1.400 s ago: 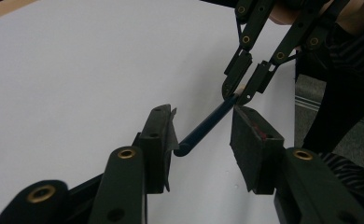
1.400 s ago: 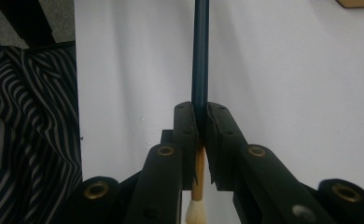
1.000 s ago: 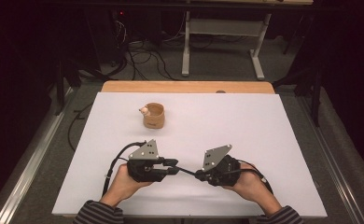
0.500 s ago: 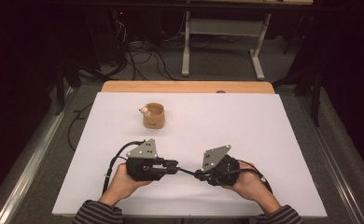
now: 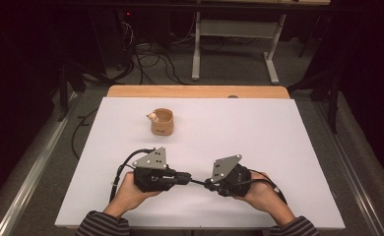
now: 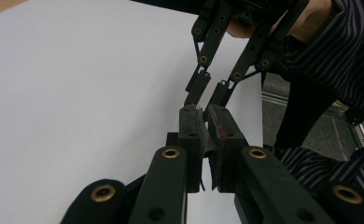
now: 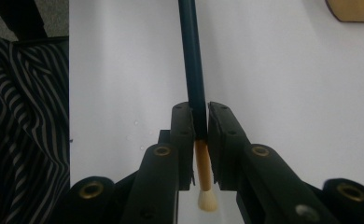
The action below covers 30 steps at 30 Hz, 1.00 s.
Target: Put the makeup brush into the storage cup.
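A thin dark blue stick (image 7: pixel 192 56) with a tan end and a cream tip runs between my two grippers low over the white table (image 5: pixel 259 132). My right gripper (image 7: pixel 199 116) is shut on it, the tan end poking back behind the pads. My left gripper (image 6: pixel 203 123) has just been closing and now pinches a dark piece (image 6: pixel 209 147), which looks like the stick's other end. In the high view the left gripper (image 5: pixel 187 179) and right gripper (image 5: pixel 207 184) point at each other, nearly tip to tip, near the front edge.
A small wooden cup (image 5: pixel 162 121) stands at the middle left of the table with a small cream thing (image 5: pixel 152 117) at its rim. A wooden strip (image 5: pixel 195 92) lines the far edge. Striped sleeves (image 5: pixel 101 225) enter from the bottom.
Both hands have stayed where they were. No move of the stick or the cup shows in the high view.
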Motion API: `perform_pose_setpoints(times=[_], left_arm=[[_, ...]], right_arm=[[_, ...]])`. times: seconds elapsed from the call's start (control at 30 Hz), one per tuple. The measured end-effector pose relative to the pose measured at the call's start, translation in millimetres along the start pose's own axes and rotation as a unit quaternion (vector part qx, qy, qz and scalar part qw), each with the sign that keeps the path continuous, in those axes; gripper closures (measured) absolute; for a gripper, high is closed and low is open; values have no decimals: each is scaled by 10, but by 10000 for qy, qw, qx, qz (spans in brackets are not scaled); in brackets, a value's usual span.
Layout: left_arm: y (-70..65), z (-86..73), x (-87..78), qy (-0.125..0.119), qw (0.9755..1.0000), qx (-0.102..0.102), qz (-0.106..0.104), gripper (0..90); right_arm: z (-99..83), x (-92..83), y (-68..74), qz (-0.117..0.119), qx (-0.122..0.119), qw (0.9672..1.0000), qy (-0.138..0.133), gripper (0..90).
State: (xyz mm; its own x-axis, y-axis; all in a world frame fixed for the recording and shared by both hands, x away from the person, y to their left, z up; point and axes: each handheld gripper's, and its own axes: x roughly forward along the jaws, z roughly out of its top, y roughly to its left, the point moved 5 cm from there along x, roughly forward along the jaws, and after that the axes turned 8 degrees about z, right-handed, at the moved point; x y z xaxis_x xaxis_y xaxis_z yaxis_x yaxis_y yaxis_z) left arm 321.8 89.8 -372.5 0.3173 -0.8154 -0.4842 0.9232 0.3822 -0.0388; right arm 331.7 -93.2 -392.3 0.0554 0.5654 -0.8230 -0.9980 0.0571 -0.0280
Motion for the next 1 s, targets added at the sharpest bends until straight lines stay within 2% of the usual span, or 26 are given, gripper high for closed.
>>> perform_pose_setpoints(times=[0.13, 0.27, 0.4, 0.5, 0.7, 1.0], left_arm=[[8, 13, -24, -70, 9999, -21, 115, 850], [46, 15, -48, -107, 9996, -73, 269, 849], [67, 18, -66, -138, 9991, -113, 395, 849], [86, 20, -77, -153, 9986, -133, 490, 850], [88, 44, -107, -321, 9974, -115, 631, 852], [66, 126, -199, -646, 9943, -59, 843, 853]], right_arm=[[6, -28, -20, -83, 124, 9998, -143, 790], [5, -55, -41, -259, 143, 9992, -255, 746], [8, -98, -55, -474, 229, 9979, -388, 745], [12, -125, -56, -527, 270, 9970, -503, 763], [-8, -125, -61, -523, 378, 9962, -577, 786], [27, -84, -10, -288, 448, 9958, -745, 795]])
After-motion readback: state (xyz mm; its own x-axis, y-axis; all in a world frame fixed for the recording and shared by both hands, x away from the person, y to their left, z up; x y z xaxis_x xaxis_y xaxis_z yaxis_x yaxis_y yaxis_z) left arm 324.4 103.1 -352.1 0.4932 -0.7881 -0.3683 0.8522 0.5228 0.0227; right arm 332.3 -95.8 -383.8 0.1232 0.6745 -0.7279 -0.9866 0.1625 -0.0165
